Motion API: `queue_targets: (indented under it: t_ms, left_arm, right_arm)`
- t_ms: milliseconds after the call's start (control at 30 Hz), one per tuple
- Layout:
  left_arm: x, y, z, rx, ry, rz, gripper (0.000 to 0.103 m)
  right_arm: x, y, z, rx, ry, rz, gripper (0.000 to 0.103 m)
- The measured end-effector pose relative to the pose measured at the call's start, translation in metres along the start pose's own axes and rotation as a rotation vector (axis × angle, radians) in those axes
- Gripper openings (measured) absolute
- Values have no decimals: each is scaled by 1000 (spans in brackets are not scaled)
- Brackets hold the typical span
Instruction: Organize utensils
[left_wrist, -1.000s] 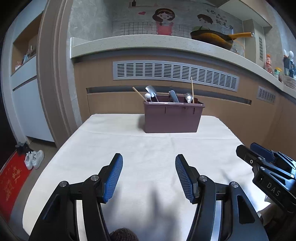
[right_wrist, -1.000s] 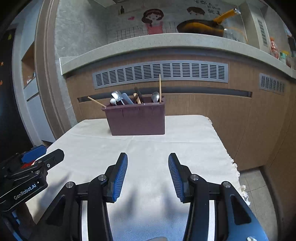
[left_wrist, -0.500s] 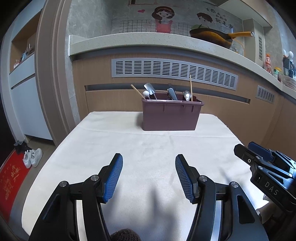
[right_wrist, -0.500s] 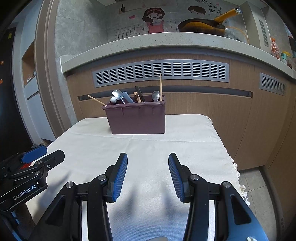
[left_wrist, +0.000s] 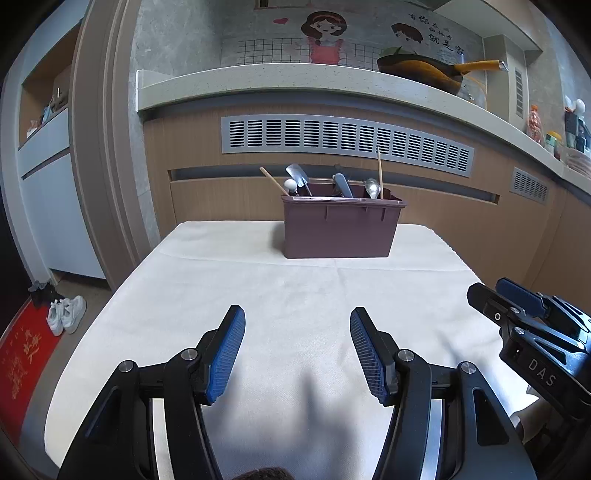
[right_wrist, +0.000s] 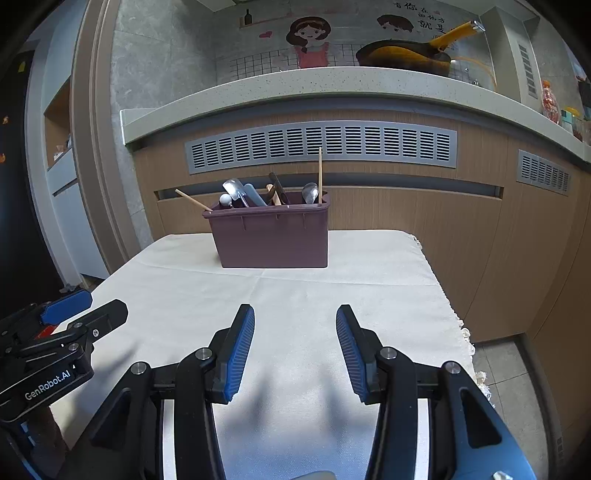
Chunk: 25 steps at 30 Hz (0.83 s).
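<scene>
A dark purple utensil bin (left_wrist: 341, 229) (right_wrist: 273, 236) stands at the far end of a table under a white cloth (left_wrist: 295, 295) (right_wrist: 295, 295). Several utensils stick up out of it: metal spoons (left_wrist: 372, 188) (right_wrist: 310, 192), a small metal spatula (left_wrist: 297, 177), wooden chopsticks (left_wrist: 379, 171) (right_wrist: 320, 173). My left gripper (left_wrist: 297, 350) hovers over the near half of the cloth, open and empty. My right gripper (right_wrist: 295, 347) hangs beside it, also open, nothing between its blue pads. Each gripper shows at the edge of the other's view.
Behind the table runs a wooden counter front with grey vent grilles (left_wrist: 347, 140) and a stone top bearing a frying pan (left_wrist: 424, 72). White shoes (left_wrist: 66, 314) and a red mat (left_wrist: 22, 365) lie on the floor at left. The cloth's fringed right edge (right_wrist: 465, 332) overhangs tiled floor.
</scene>
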<state>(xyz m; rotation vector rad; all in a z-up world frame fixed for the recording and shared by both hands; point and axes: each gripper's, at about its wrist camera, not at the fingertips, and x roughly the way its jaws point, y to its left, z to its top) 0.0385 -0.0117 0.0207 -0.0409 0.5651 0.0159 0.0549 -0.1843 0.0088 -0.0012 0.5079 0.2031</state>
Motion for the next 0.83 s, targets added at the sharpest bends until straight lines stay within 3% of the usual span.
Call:
queue_targets:
  t_ms: [833]
  left_arm:
    - [0, -1, -2, -13, 15, -21, 60]
  right_arm:
    - [-2, -4, 0, -14, -2, -5, 44]
